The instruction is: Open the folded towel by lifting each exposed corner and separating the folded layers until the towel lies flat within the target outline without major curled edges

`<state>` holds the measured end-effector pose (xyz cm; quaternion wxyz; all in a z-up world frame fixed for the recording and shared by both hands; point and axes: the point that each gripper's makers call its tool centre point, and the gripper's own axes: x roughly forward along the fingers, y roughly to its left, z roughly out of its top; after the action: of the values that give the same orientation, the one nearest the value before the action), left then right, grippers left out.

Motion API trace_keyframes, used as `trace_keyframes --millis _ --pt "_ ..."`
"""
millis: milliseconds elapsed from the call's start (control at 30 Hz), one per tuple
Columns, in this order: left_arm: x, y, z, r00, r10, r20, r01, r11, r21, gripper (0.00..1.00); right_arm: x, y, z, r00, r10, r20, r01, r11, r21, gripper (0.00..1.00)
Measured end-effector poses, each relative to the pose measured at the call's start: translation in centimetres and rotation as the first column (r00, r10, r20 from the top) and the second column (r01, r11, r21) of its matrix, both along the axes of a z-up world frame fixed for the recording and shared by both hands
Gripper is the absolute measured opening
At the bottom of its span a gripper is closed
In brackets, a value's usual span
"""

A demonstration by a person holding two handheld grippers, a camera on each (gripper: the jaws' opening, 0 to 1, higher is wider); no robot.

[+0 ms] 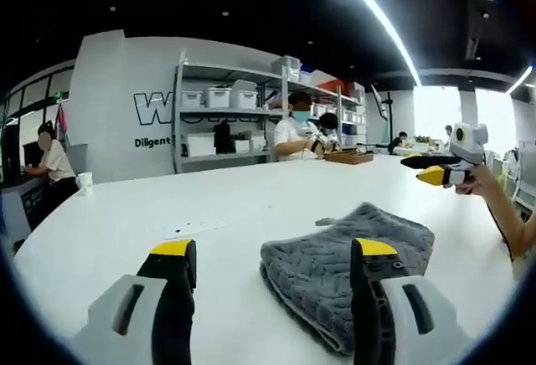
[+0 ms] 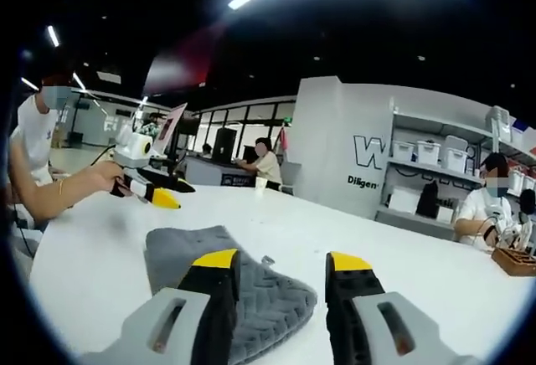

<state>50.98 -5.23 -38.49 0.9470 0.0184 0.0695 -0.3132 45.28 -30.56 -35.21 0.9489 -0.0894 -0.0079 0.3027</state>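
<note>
Folded grey textured towel (image 1: 343,269) is lying on the white bench (image 1: 126,223); you are holding your left tongs (image 1: 275,252) spread wide just above its near edge, right tongs (image 2: 283,263) likewise wide, gripping nothing.

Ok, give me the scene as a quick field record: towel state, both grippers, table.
towel: grey towel, folded in layers, lying on the table, not yet opened
left gripper: left gripper, open, hovering low; towel lies under its right jaw
right gripper: right gripper, open, above the towel's near part
contact: neither gripper holds the towel
table: white table, a paper cup near its far left edge
target outline: cannot tell
background: people seated, shelving with white bins
</note>
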Motion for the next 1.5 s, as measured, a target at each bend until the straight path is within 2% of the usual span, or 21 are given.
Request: trace_keyframes --millis 67,133,233,333,500,667,767,900,933,1033,1167,1333,1500 --pt "0.1 -0.1 -0.2 1.0 0.001 -0.005 -0.001 1.0 -0.01 0.72 0.5 -0.1 -0.2 1.0 -0.011 -0.004 0.011 1.0 0.002 0.35" --pt "0.4 -0.2 -1.0 1.0 0.006 -0.019 -0.006 1.0 -0.014 0.7 1.4 -0.9 -1.4 0.998 -0.064 -0.022 0.062 0.996 -0.064 0.36" --pt "0.2 -0.4 -2.0 1.0 -0.003 -0.029 0.003 1.0 0.017 0.7 1.6 -0.6 -2.1 0.998 -0.05 -0.03 0.048 0.997 -0.057 0.35" --pt "0.3 -0.2 -2.2 1.0 0.002 -0.031 -0.002 1.0 0.004 0.68 1.7 -0.8 -3.0 0.997 -0.056 -0.059 0.052 0.997 -0.062 0.34" --pt "1.0 0.3 -3.2 0.999 0.018 -0.049 -0.019 1.0 -0.008 0.64 1.8 -1.2 -3.3 0.995 -0.073 -0.063 0.069 0.996 -0.057 0.32" --pt "1.0 0.1 -3.3 0.999 0.014 -0.052 -0.015 1.0 -0.015 0.63 2.0 -0.9 -3.6 0.996 -0.074 -0.052 0.069 0.994 -0.086 0.32" --pt "1.0 -0.1 -3.7 0.998 0.008 -0.056 -0.009 1.0 -0.013 0.6 2.3 -0.9 -5.2 0.993 -0.078 -0.09 0.068 0.992 -0.102 0.31" --pt "1.3 0.0 -3.9 0.999 0.036 -0.04 -0.038 0.999 -0.032 0.55 2.6 -0.9 -5.9 0.991 -0.083 -0.104 0.071 0.991 -0.115 0.3" --pt "1.3 -0.3 -4.1 0.998 0.026 -0.056 -0.03 0.998 -0.06 0.53 2.5 -0.8 -6.2 0.99 -0.079 -0.114 0.067 0.992 -0.11 0.3" --pt "1.3 -0.7 -4.4 0.997 0.012 -0.071 -0.017 0.997 -0.079 0.51 2.6 -0.8 -6.5 0.989 -0.078 -0.126 0.065 0.992 -0.107 0.29" --pt "0.9 -1.3 -5.3 0.995 -0.023 -0.092 0.018 0.998 -0.056 0.48 3.0 -1.4 -7.1 0.986 -0.106 -0.131 0.091 0.989 -0.116 0.31" --pt "0.6 -1.3 -5.5 0.993 -0.033 -0.112 0.024 0.996 -0.081 0.45 3.1 -1.4 -7.6 0.981 -0.109 -0.161 0.096 0.992 -0.086 0.3" --pt "0.6 -1.3 -5.9 0.992 -0.03 -0.12 0.021 0.997 -0.078 0.45 3.0 -0.8 -8.2 0.98 -0.105 -0.169 0.087 0.99 -0.11 0.28"
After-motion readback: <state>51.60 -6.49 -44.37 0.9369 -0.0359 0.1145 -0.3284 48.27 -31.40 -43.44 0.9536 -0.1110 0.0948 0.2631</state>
